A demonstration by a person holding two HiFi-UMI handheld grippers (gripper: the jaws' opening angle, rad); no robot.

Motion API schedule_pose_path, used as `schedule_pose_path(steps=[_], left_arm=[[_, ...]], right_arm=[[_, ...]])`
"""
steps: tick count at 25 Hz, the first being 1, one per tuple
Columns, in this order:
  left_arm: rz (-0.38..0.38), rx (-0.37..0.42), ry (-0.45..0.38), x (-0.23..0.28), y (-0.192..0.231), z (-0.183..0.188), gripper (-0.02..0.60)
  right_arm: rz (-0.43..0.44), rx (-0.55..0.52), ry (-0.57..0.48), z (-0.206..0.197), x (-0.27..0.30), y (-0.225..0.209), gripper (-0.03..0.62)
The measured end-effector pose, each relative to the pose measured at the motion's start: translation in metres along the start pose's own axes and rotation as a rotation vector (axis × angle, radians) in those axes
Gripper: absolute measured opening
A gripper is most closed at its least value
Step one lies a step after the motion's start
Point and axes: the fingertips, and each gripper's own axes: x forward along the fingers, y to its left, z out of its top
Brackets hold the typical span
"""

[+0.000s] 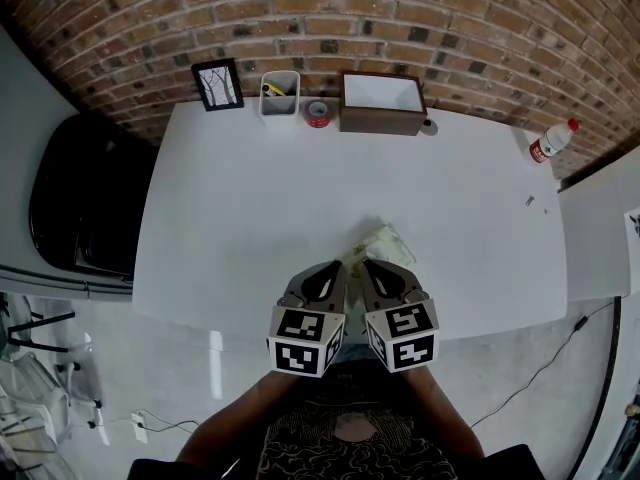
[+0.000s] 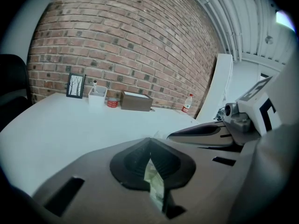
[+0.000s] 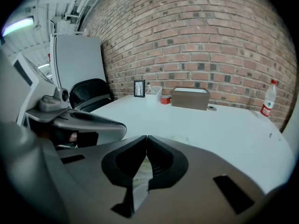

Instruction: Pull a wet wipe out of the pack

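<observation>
The wet wipe pack [image 1: 386, 241], pale green and flat, lies on the white table [image 1: 240, 218] near its front edge. Both grippers hover side by side over the pack's near end. My left gripper [image 1: 343, 265] has its jaws together, and so does my right gripper [image 1: 366, 262]. In the left gripper view the tips of the left gripper [image 2: 150, 140] meet, and a strip of the pack [image 2: 156, 183] shows through the hollow behind them. In the right gripper view the right gripper [image 3: 146, 137] is likewise shut, with the pack [image 3: 139, 174] showing below. Most of the pack is hidden by the jaws.
Along the far edge by the brick wall stand a picture frame [image 1: 218, 84], a white pen holder [image 1: 279, 93], a red tape roll [image 1: 318, 114] and a brown box [image 1: 382, 103]. A red-capped bottle [image 1: 551, 142] lies at the far right. A black chair [image 1: 80, 198] stands left.
</observation>
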Motion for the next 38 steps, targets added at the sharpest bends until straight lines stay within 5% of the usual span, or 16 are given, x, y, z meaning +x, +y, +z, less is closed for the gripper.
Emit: schedule_pose_path(steps=[38], left_arm=[[-0.018, 0.030, -0.072, -0.047, -0.023, 0.000, 0.011]], right_arm=[[-0.112, -0.016, -0.237, 0.042, -0.067, 0.014, 0.018]])
